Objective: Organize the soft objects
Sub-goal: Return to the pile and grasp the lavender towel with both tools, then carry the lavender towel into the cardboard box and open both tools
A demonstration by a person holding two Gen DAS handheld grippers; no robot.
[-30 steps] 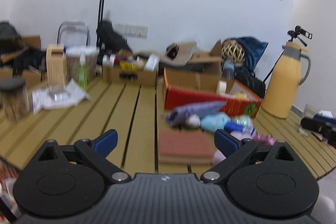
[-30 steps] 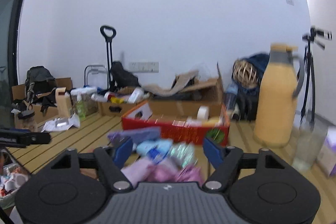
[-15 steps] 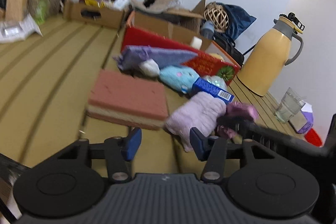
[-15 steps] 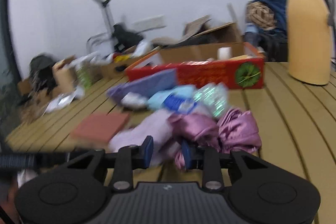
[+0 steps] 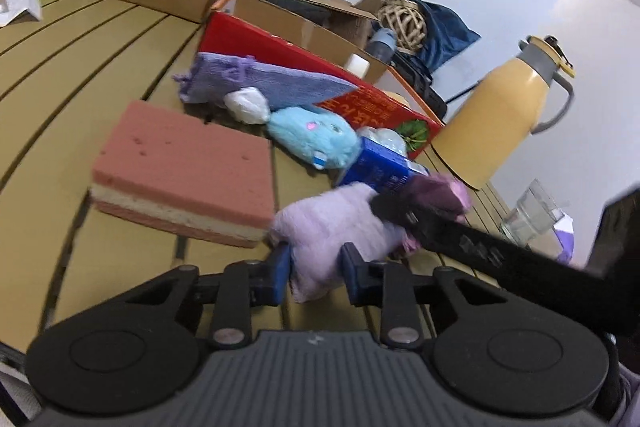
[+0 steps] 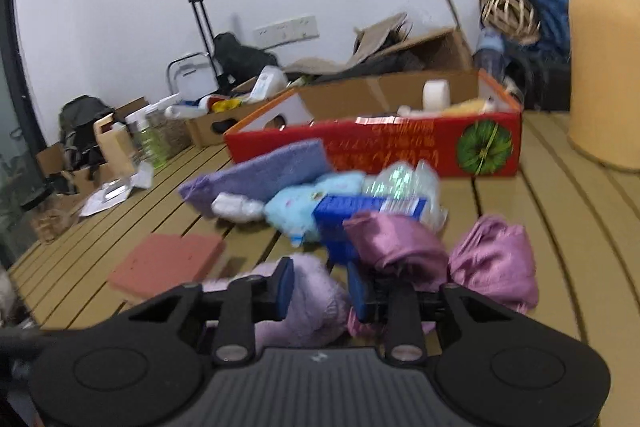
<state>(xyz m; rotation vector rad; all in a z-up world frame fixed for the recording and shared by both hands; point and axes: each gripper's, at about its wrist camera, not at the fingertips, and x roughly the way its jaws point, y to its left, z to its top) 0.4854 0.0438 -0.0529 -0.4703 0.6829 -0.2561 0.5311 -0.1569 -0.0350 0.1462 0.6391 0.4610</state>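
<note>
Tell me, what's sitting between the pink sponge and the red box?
In the left wrist view, a purple knitted cloth, a small white bundle and a blue plush toy lie between the pink sponge and the red box.

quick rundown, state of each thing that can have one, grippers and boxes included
left gripper: jaws around the lilac fluffy cloth, closing
right gripper: open, over the same cloth
red box: open top
yellow jug: upright, lid shut
pink sponge: lying flat
</note>
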